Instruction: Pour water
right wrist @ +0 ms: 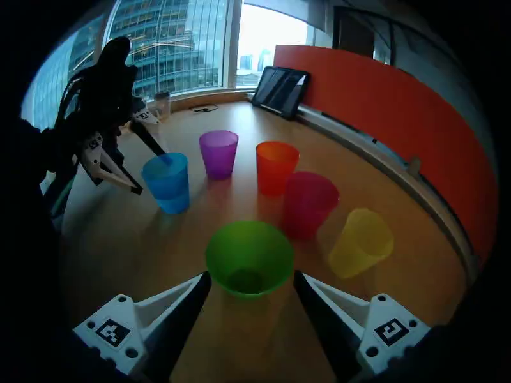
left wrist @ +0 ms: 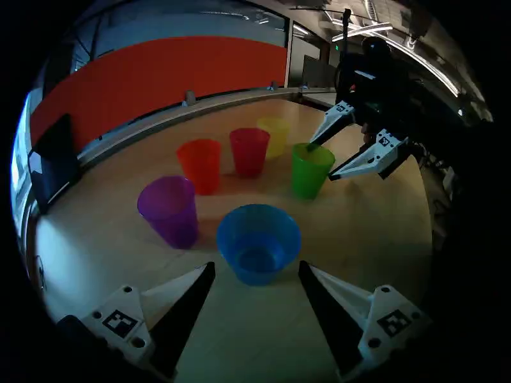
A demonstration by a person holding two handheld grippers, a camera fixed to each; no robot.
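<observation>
Left gripper (left wrist: 255,263), jaws open around blue cup (left wrist: 259,241), right gripper (right wrist: 251,274), jaws open around green cup (right wrist: 249,252) — contact unclear, cup contents hard to make out

Wooden table (left wrist: 377,217): blue cup (left wrist: 259,246), purple cup (left wrist: 169,210), orange cup (left wrist: 200,165), red cup (left wrist: 249,150), yellow cup (left wrist: 274,135), green cup (left wrist: 311,169), all upright.
</observation>
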